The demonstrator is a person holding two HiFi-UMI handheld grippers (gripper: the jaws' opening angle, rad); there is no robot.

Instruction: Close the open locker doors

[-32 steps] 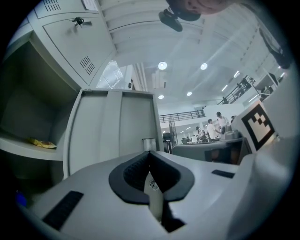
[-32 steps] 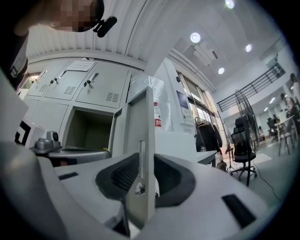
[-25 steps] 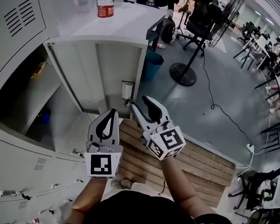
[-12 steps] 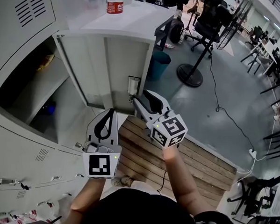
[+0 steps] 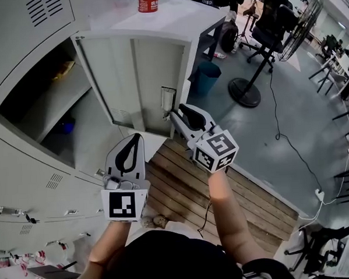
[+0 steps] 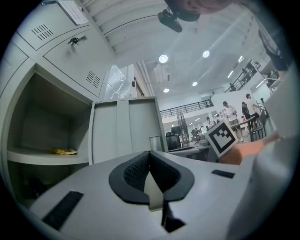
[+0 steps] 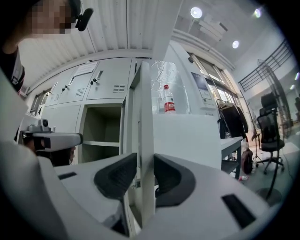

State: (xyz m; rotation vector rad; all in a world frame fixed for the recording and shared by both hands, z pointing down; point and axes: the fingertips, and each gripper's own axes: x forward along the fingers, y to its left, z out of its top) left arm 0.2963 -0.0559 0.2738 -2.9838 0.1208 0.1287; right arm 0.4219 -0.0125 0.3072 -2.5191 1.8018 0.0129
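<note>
The lockers (image 5: pixel 24 173) run along my left, one compartment (image 5: pixel 50 107) standing open. Its door (image 5: pixel 136 79) is swung wide out, nearly square to the locker fronts, and backs onto a white counter (image 5: pixel 180 19). My right hand-held gripper (image 5: pixel 174 115) points level at the door's free edge. Its jaws have just been closing and now clamp that edge between the pads, right below the latch (image 5: pixel 168 99). My left hand-held gripper (image 5: pixel 136 138) hangs beside it in front of the open compartment, jaws together with nothing in them. A bottle (image 5: pixel 147 2) stands on the counter. Something small and yellow (image 5: pixel 66 69) lies on the compartment's shelf.
</note>
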